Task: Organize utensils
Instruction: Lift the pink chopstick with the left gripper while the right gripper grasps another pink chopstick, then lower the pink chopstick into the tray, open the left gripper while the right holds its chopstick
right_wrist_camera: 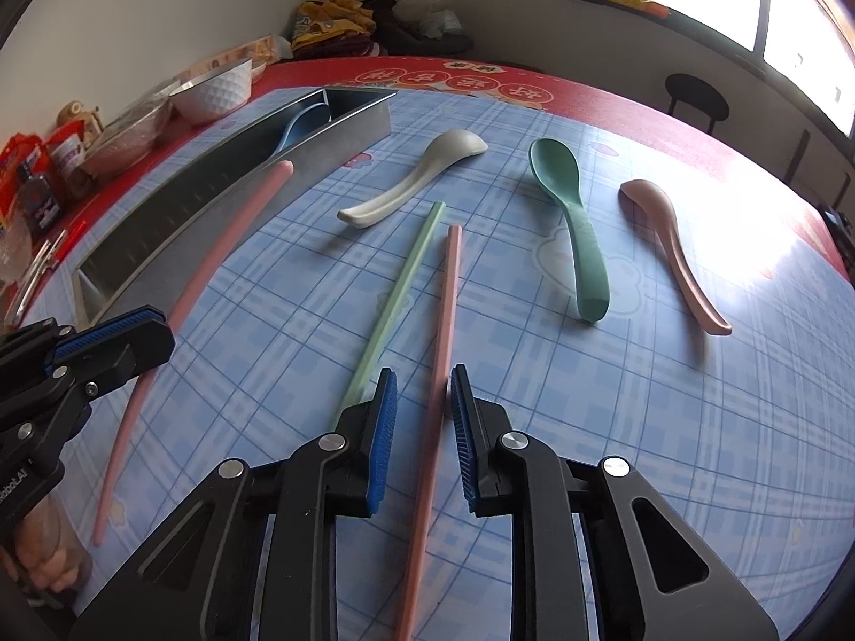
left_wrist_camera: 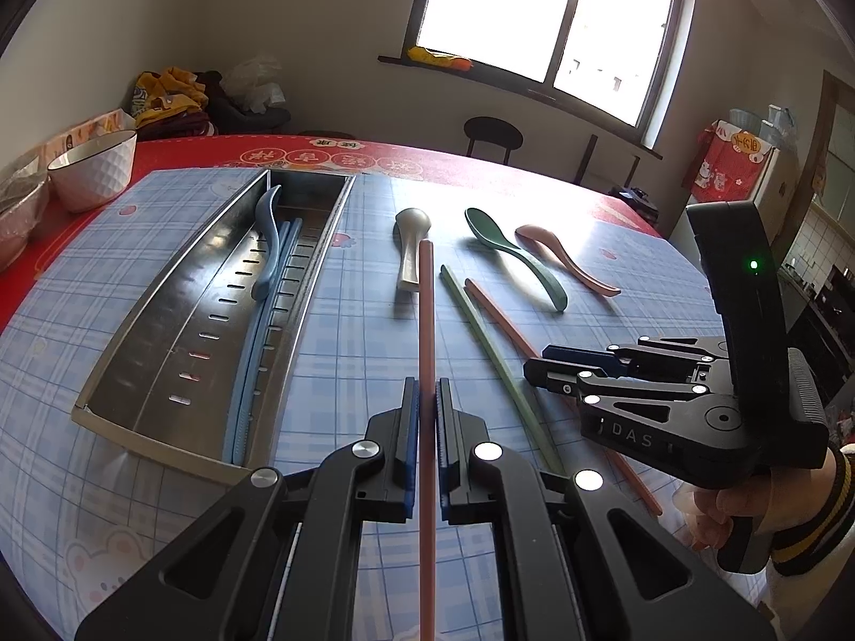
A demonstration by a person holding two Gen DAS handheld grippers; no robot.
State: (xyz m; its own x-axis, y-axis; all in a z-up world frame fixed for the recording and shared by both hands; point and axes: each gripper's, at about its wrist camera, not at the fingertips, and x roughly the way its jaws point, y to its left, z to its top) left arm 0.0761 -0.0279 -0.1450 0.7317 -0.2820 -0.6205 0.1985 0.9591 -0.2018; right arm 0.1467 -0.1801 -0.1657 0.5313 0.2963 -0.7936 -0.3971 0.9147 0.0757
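My left gripper (left_wrist_camera: 427,392) is shut on a pink chopstick (left_wrist_camera: 426,320) and holds it above the table, to the right of the steel utensil tray (left_wrist_camera: 160,320). The tray holds a blue spoon (left_wrist_camera: 267,235) and blue chopsticks (left_wrist_camera: 251,374). My right gripper (right_wrist_camera: 424,392) is open, its jaws on either side of a second pink chopstick (right_wrist_camera: 443,331) lying on the mat beside a green chopstick (right_wrist_camera: 395,299). A grey spoon (right_wrist_camera: 411,181), a green spoon (right_wrist_camera: 572,219) and a pink spoon (right_wrist_camera: 673,251) lie further off. The held chopstick (right_wrist_camera: 214,262) and left gripper (right_wrist_camera: 115,336) show at left.
A white bowl (left_wrist_camera: 93,171) and a glass bowl (left_wrist_camera: 18,213) stand at the table's far left on the red cloth. Packets and a bottle (right_wrist_camera: 40,192) lie along the left edge. A black stool (left_wrist_camera: 491,136) stands beyond the table under the window.
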